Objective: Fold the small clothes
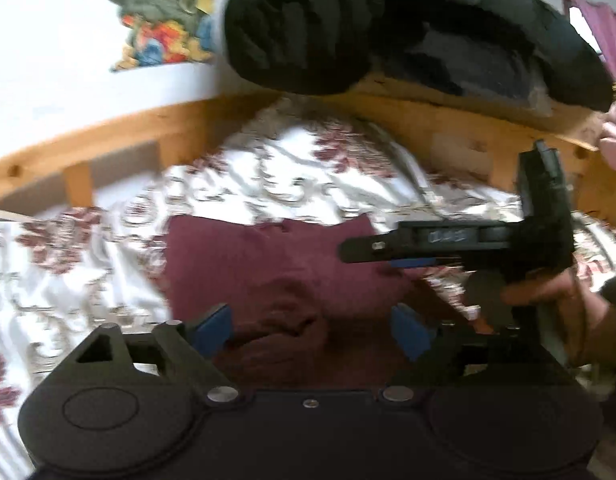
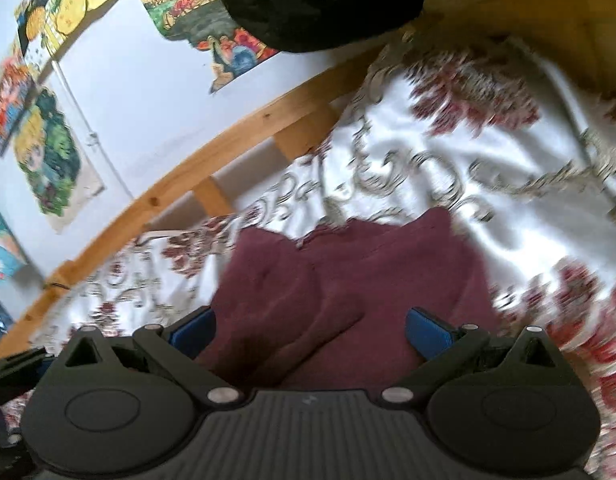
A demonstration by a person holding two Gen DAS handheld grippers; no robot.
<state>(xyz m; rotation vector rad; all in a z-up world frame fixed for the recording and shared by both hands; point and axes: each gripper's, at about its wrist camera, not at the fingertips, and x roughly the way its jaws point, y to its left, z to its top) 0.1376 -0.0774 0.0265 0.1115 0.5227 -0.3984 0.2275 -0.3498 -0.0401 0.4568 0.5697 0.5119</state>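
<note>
The right gripper (image 2: 310,330) hangs over a maroon garment (image 2: 360,280), blue pads (image 2: 193,330) spread wide with the cloth below and between them. The garment lies on a floral bedspread (image 2: 488,152), near the bed's wooden side rail (image 2: 211,152). Colourful posters (image 2: 47,152) hang on the white wall (image 2: 147,100) behind.

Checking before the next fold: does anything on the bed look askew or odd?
The maroon garment lies rumpled on the floral bedspread, its near edge bunched between the open left gripper pads. Otherwise nothing stands out.
</note>
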